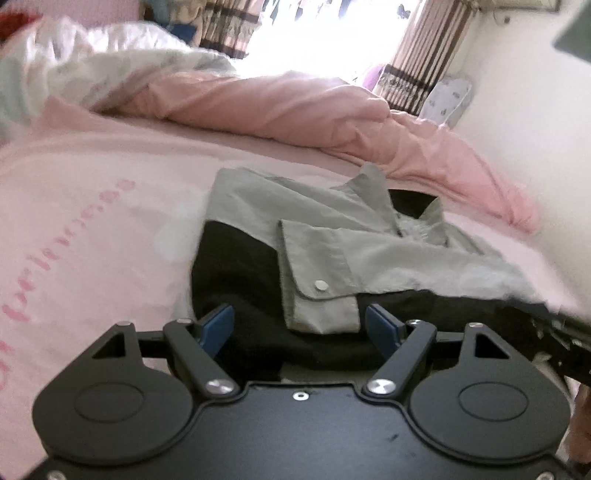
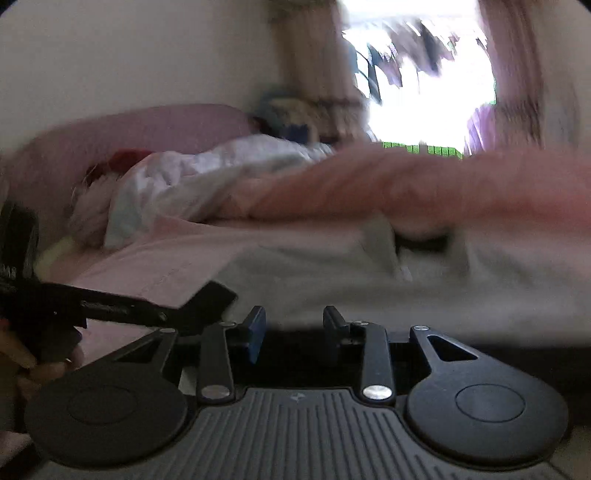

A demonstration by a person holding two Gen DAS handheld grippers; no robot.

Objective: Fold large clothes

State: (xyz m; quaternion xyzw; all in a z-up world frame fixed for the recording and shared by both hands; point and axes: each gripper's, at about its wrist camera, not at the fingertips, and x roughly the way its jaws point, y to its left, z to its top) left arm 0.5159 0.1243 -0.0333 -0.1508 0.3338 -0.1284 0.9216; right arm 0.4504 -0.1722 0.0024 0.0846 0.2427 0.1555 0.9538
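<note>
Black grippers, seemingly blue-padded fingers.

A pink bed sheet with pink letters covered the bed. A rumpled pink blanket lay along its far edge, next to a white quilt. Striped curtains hung beside a bright window.

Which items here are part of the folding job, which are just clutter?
Job:
- grey-and-black jacket
- left tongs, open
- right tongs, open

Lying about:
- pink duvet
- white quilt
- striped curtains
- pink sheet
</note>
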